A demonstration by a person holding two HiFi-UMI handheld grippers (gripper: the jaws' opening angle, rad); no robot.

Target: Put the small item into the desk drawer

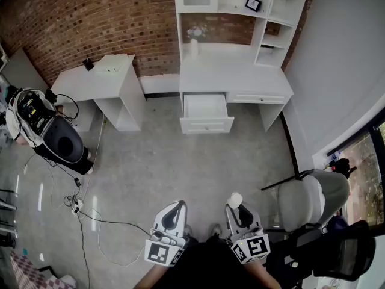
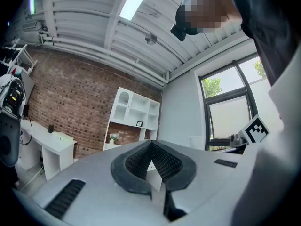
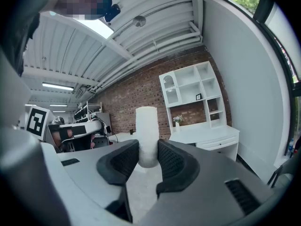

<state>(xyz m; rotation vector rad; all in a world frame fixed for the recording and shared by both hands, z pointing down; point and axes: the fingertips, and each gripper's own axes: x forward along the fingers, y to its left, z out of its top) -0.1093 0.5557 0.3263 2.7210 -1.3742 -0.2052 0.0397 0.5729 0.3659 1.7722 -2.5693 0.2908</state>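
Observation:
My right gripper (image 3: 148, 158) is shut on a small white cylinder (image 3: 147, 133), which stands up between the black pads and pokes out above them. In the head view that white cylinder (image 1: 234, 199) shows at the tip of the right gripper (image 1: 239, 208), low in the picture. My left gripper (image 1: 174, 212) hangs beside it, its jaws together with nothing between them; the left gripper (image 2: 151, 160) shows its pads meeting at the tips. The white desk (image 1: 234, 77) stands far ahead against the brick wall, with its left drawer (image 1: 205, 113) pulled out.
A second white desk (image 1: 99, 80) stands at the left by the brick wall. A dark machine (image 1: 57, 138) and trailing cables (image 1: 90, 212) lie on the floor at the left. A grey office chair (image 1: 310, 200) is close on my right. Shelves (image 1: 240, 5) rise over the desk.

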